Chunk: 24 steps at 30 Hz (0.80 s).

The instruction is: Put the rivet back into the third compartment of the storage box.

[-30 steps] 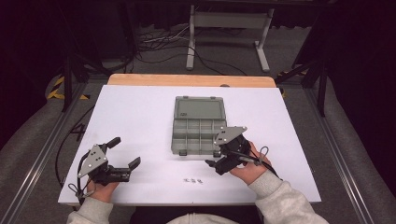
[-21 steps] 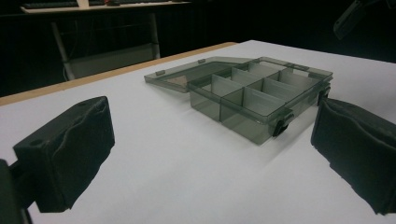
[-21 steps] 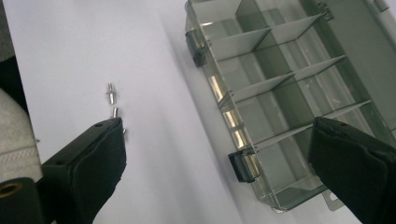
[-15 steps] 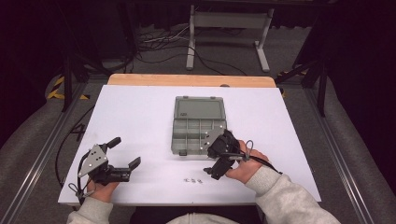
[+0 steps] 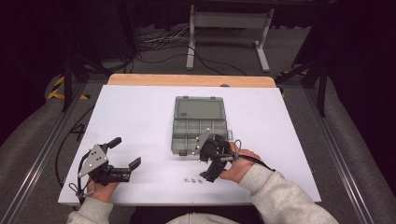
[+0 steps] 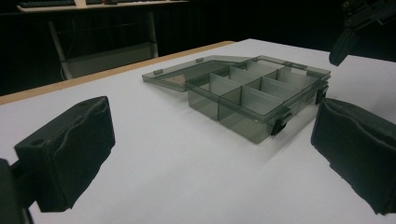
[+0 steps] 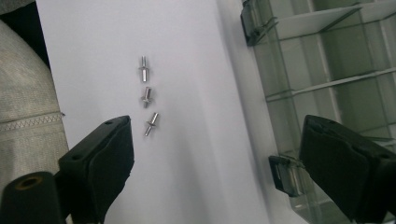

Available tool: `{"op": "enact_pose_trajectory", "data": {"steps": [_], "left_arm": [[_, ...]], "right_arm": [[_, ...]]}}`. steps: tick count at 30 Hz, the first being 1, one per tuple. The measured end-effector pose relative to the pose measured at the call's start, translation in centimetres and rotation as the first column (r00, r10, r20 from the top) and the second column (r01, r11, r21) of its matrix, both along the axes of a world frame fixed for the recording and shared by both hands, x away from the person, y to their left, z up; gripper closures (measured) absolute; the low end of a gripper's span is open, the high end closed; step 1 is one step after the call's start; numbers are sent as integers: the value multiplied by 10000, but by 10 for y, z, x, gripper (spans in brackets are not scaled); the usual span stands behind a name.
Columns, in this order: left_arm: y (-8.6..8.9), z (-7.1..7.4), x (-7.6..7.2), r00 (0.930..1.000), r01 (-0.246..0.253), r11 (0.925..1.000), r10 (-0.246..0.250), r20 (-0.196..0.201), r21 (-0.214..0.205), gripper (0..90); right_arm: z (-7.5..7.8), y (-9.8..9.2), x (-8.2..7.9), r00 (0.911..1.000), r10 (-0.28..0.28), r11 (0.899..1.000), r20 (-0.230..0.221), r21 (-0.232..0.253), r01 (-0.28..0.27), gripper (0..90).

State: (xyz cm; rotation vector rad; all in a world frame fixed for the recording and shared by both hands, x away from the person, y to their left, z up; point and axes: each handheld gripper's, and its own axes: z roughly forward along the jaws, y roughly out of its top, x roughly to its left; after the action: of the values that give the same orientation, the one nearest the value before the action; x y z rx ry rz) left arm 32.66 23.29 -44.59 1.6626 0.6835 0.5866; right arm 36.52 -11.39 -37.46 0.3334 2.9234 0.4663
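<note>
Counting things up on the white table (image 5: 140, 116): one smoky see-through organizer box (image 5: 196, 135), three little metal pins (image 7: 147, 98), and two handheld grippers, one in each of the person's hands.

That box sits around the middle of the table with its lid (image 5: 198, 108) flipped fully back, lying flat on the far side. Inside it's split by dividers into small compartments; from the left gripper view I can make out two rows of them, but I can't give an exact count. Two dark latches (image 6: 279, 126) show on its near front wall. Can't tell if anything's in the compartments, they look bare from here.

All three pins lie on the bare table just in front of the box, near the person's edge, close together in a short line, not touching each other as far as I can tell. In the high view they're just tiny specks (image 5: 192, 179).

Over on the right, the right gripper (image 5: 210, 161) hangs above the table right at the box's near edge, tilted downward, jaws spread wide with nothing between them; the pins lie near one jaw, the box's front wall by the other.

On the other side, the left gripper (image 5: 125, 154) sits low at the near left of the table, well away from the box, jaws also wide apart and holding nothing
</note>
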Motion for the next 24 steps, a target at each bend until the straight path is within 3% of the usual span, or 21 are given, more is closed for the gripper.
{"op": "enact_pose_trajectory", "data": {"steps": [24], "left_arm": [[0,1,0,10000,46,10000,-46,-50,6,2]], "right_arm": [[-44,21,-8,9928,768,9931,-924,-815,-844,205]]}}
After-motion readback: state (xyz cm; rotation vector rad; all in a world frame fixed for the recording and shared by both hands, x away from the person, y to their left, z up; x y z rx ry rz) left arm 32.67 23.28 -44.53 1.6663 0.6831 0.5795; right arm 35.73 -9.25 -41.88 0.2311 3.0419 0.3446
